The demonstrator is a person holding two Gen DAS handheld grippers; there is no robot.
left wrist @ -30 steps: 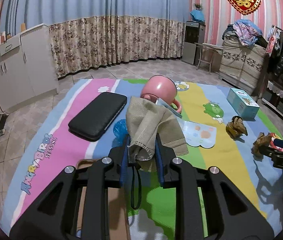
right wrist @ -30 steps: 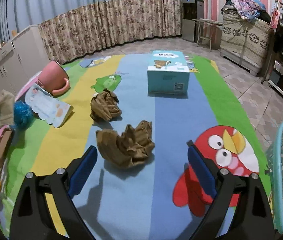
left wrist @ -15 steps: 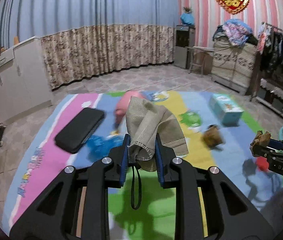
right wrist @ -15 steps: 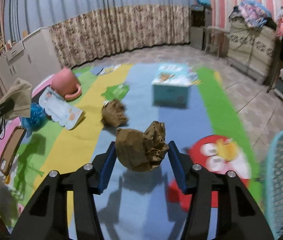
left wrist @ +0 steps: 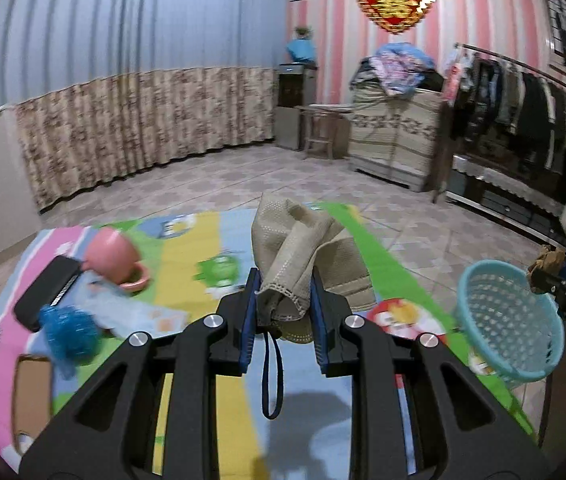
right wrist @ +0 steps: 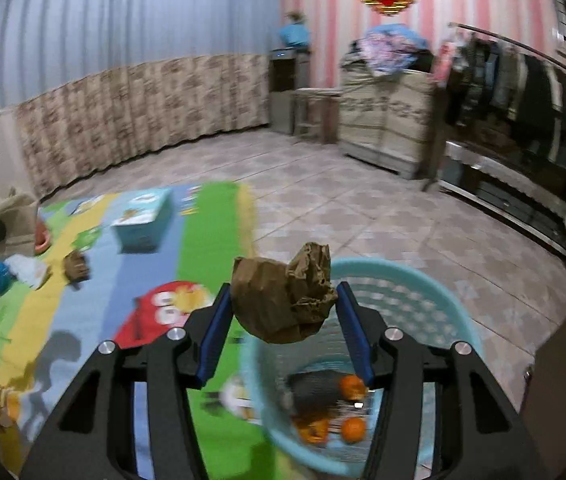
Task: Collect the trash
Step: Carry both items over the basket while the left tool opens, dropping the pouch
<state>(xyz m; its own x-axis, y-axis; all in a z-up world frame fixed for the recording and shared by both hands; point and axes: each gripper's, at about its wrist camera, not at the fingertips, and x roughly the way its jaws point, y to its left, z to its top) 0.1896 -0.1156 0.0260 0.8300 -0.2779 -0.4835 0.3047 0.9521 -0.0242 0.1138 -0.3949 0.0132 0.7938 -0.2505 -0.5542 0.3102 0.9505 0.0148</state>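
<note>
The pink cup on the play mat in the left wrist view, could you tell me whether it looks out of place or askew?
Yes. The pink cup lies tipped on its side on the striped play mat, mouth facing down and right, beside a black flat case. Nothing appears spilled from it.

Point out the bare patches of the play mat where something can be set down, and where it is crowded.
Bare: the green stripe between the teal box and the tiled floor, and the blue stripe between that box and the red bird print. Crowded: the far left, where the pink cup, black case, blue scrubber and a crumpled brown paper lie together.
</note>
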